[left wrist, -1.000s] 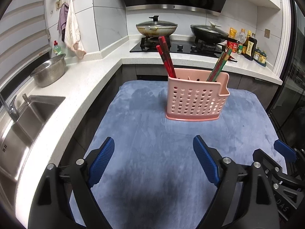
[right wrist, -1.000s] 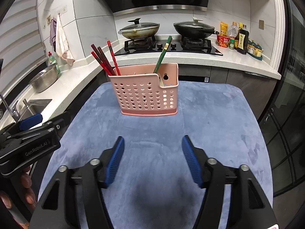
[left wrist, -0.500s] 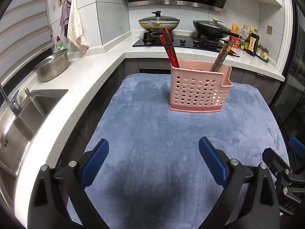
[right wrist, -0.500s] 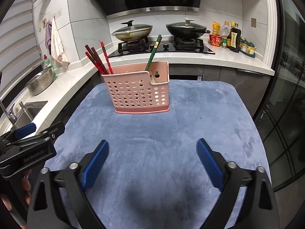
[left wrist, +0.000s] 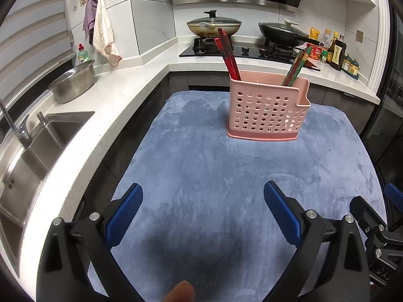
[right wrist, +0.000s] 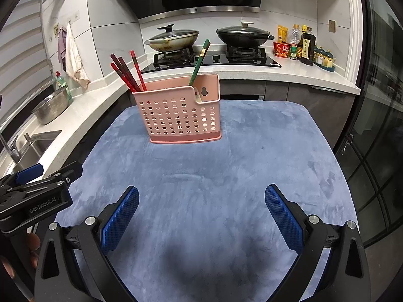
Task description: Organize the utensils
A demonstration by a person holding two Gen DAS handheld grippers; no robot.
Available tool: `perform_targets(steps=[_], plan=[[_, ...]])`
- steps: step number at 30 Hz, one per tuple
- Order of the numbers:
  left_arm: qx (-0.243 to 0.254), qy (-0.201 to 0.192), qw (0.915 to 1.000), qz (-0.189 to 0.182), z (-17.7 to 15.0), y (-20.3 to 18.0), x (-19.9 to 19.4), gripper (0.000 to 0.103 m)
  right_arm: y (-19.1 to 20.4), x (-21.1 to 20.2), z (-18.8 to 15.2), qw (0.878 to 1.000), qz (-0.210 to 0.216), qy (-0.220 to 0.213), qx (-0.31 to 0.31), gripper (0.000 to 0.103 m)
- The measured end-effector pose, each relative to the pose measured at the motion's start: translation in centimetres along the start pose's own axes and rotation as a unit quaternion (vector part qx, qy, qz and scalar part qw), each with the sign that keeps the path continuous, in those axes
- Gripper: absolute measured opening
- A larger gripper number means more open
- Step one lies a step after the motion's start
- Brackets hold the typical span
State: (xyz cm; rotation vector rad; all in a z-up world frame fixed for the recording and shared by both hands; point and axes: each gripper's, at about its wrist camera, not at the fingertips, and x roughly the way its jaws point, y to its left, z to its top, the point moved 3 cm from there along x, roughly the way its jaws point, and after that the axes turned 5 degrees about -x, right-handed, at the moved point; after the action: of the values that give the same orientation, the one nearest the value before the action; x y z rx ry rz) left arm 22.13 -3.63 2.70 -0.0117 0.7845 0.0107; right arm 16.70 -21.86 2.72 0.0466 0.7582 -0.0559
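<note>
Both claws, left gripper (left wrist: 202, 201) and right gripper (right wrist: 201, 202), gape empty; perforated pink plastic utensil basket (right wrist: 180, 112) holds every chopstick, so withdraw gently

Right gripper (right wrist: 201, 210) opened wide — both drew back.

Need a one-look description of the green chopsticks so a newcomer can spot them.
Find the blue mat in front of the stove; a pink perforated basket stands on it. The green chopsticks lean out of its right end, by the notched corner. The other bundle, the red chopsticks, sits at the left end.
</note>
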Motion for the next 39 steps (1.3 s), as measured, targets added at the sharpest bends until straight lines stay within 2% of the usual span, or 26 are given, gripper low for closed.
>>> perform_targets(steps=[15, 39], plan=[[-0.012, 0.000, 0.9998, 0.015, -0.31, 0.37, -0.05, 0.092, 0.24, 0.09, -0.23, 1.000, 0.000, 0.002, -0.003, 0.096], [0.005, -0.001, 1.0000, 0.007, -0.17, -0.48, -0.27, 0.092, -0.10, -0.05, -0.10, 1.000, -0.003, -0.001, 0.003, 0.096]])
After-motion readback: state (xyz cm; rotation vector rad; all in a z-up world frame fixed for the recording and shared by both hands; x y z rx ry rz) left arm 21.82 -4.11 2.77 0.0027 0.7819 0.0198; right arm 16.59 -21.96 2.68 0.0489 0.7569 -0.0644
